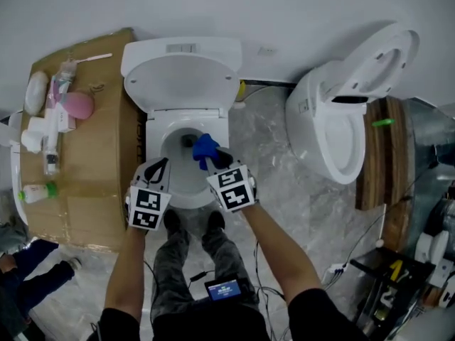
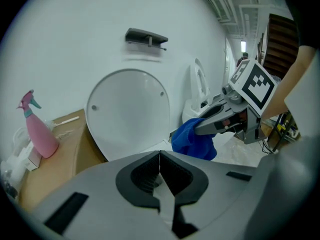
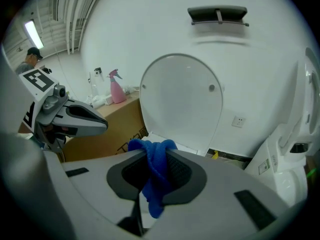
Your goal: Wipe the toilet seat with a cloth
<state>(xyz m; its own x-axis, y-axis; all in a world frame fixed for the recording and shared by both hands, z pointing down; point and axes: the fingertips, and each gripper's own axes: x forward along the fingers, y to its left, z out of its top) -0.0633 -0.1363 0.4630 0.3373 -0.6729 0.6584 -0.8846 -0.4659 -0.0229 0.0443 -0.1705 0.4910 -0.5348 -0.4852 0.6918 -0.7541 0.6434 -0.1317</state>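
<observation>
The white toilet [image 1: 165,125] stands at the middle of the head view with its lid [image 1: 181,77] raised against the wall. A blue cloth [image 1: 205,149] hangs over the bowl, and my right gripper [image 1: 215,160] is shut on it. In the right gripper view the cloth [image 3: 155,176] is bunched between the jaws and droops below them. My left gripper [image 1: 159,166] hovers over the bowl's left rim, shut with nothing in it; in the left gripper view its jaws [image 2: 160,160] meet, with the cloth [image 2: 194,139] and the right gripper [image 2: 216,120] to the right.
A cardboard box [image 1: 92,183] left of the toilet carries a pink spray bottle [image 1: 77,105] and several other bottles. A second toilet [image 1: 341,119] with a wooden panel [image 1: 380,155] beside it stands at the right. The person's feet [image 1: 190,222] are right in front of the bowl.
</observation>
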